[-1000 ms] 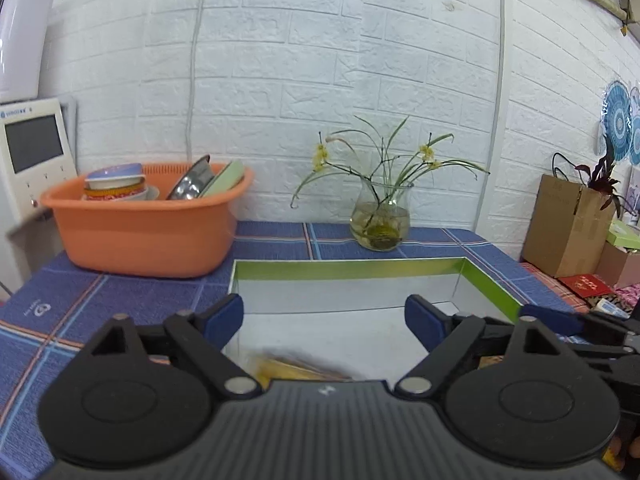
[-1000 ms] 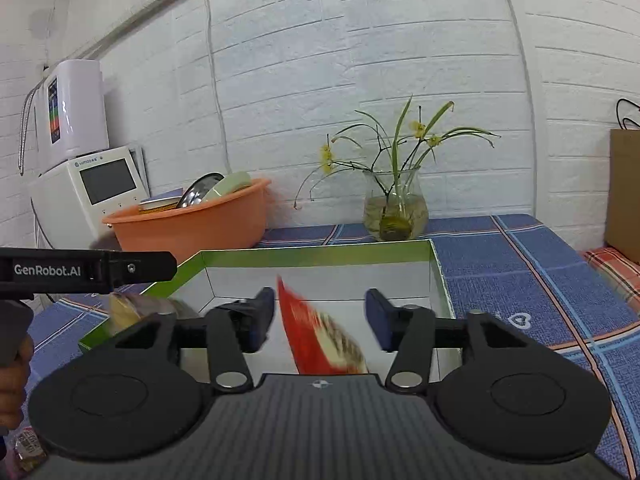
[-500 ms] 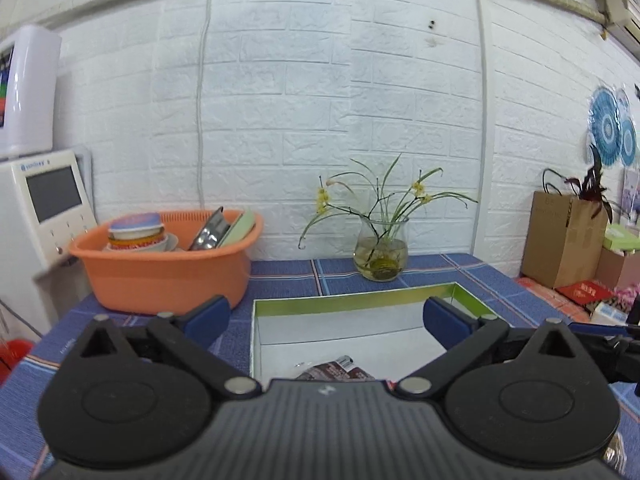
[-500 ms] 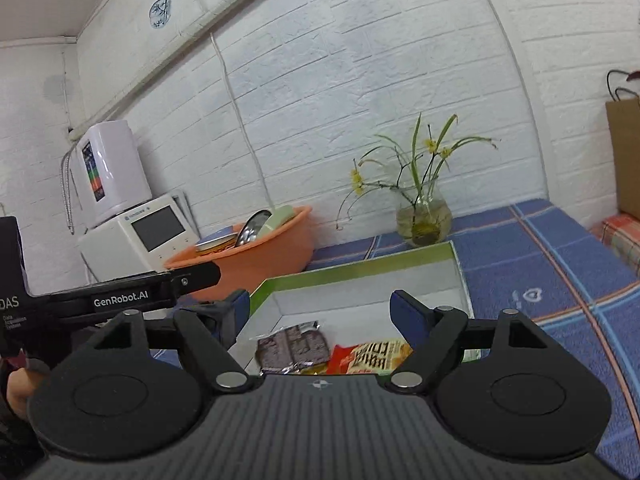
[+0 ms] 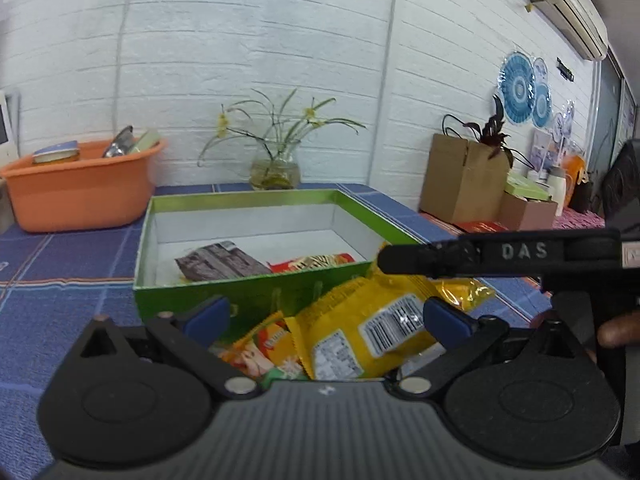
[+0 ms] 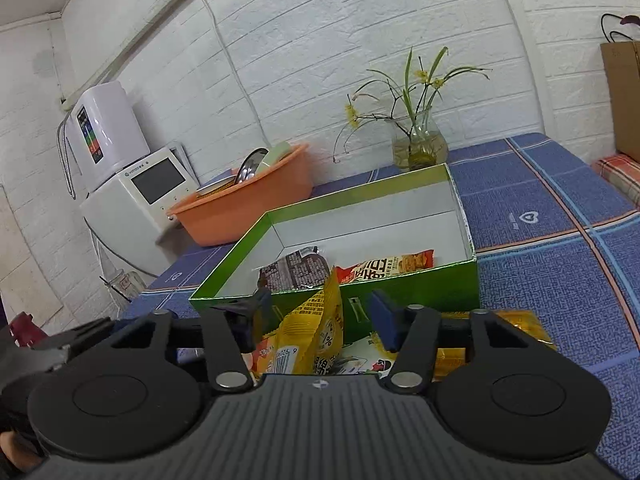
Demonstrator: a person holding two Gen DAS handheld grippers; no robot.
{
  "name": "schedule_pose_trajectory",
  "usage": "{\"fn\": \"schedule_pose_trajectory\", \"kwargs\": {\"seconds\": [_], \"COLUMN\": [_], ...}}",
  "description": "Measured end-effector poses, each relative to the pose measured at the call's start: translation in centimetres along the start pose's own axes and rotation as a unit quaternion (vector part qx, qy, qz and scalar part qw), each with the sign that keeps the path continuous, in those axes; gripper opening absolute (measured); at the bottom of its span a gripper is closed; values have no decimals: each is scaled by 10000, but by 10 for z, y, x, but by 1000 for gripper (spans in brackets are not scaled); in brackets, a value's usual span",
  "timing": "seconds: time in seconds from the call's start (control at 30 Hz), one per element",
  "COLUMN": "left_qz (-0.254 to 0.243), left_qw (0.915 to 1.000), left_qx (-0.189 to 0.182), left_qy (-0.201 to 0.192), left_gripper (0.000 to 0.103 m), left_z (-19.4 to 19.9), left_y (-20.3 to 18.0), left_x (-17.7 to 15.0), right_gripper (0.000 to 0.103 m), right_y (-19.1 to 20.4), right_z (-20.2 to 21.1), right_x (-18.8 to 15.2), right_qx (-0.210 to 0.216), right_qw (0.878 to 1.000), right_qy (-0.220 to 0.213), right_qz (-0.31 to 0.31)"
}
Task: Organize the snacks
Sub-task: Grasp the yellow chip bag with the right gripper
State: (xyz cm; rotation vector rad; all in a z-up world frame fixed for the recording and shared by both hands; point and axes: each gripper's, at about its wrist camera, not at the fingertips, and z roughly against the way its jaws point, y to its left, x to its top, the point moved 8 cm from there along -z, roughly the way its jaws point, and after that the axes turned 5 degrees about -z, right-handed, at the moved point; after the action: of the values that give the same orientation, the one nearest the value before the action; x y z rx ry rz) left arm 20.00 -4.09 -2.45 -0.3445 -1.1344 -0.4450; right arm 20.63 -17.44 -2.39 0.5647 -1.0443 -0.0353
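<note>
Both tongs hover over the snack pile before my green box [image 5: 248,292]: left gripper [image 5: 326,314] spread wide around a yellow packet [image 5: 360,332], untouched; right gripper [image 6: 320,318] has just been narrowing about an upright yellow pouch [image 6: 320,328], pads not yet pressing it

- green box [image 5: 256,294]: cardboard, glossy green outside, matt white inside
- yellow packet [image 5: 372,328]: shiny, crinkled foil-like film; brown packet [image 5: 220,266] in the box: glossy film
- tabletop [image 6: 560,248]: covered in woven blue checked cloth, matt and slightly rough
- orange basin [image 5: 80,192]: smooth plastic, dull sheen
- vase [image 6: 420,148]: clear glass
- left tool [image 5: 326,316]: matt black plastic with ribbed housing; blue pads [image 5: 444,316] look smooth
- wall [image 5: 260,40]: white, brick-patterned relief, matt
</note>
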Motion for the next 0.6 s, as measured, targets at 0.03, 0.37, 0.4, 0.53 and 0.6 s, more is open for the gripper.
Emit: {"fn": "schedule_pose_trajectory", "kwargs": {"seconds": [0.03,0.37,0.4,0.53,0.6], "left_qz": [21,414,414,520,461], "left_qw": [10000,9958,9950,9887,9891], "left_qx": [-34,-766,-822,-1213,-1208], "left_qy": [51,275,381,712,701], "left_gripper": [103,103,103,97,86], "left_z": [-3,-30,-35,-46,-44], "left_y": [-1,-9,-11,-19,-19], "left_x": [-3,-18,-21,-31,-31], "right_gripper": [60,60,58,48,47], "right_y": [1,-7,-5,-1,-1], "right_z": [-3,-21,-21,-14,-8], "right_x": [0,-9,-10,-14,-13], "right_qx": [21,242,247,307,343], "right_qw": [10000,9973,9972,9971,9974], "right_qy": [73,594,627,673,604], "right_qz": [11,-369,-313,-181,-193]}}
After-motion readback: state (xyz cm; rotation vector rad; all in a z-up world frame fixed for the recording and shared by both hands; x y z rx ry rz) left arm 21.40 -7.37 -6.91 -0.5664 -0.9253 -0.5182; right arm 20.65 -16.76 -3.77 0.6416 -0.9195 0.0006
